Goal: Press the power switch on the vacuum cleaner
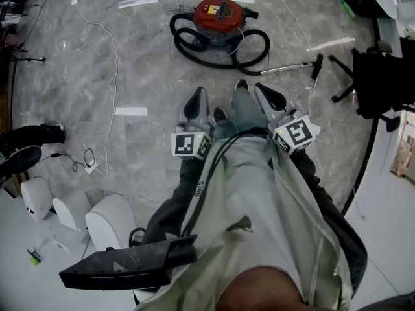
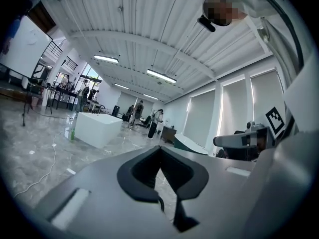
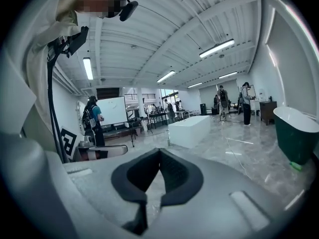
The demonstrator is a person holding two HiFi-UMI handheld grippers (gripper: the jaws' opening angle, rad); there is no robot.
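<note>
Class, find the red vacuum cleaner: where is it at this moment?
In the head view the vacuum cleaner sits on the marble floor at top centre, ringed by its black hose, its wand lying to its right.

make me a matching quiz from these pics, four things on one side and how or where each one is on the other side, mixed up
Things
1. vacuum cleaner
2. hose
3. left gripper
4. office chair

Place or state
A. dark, at the right edge of the head view
B. jaws together, nothing between them
C. red top, on the floor ahead of the person
D. black, looped around the vacuum cleaner

Pairs: 1-C, 2-D, 3-B, 4-A
</note>
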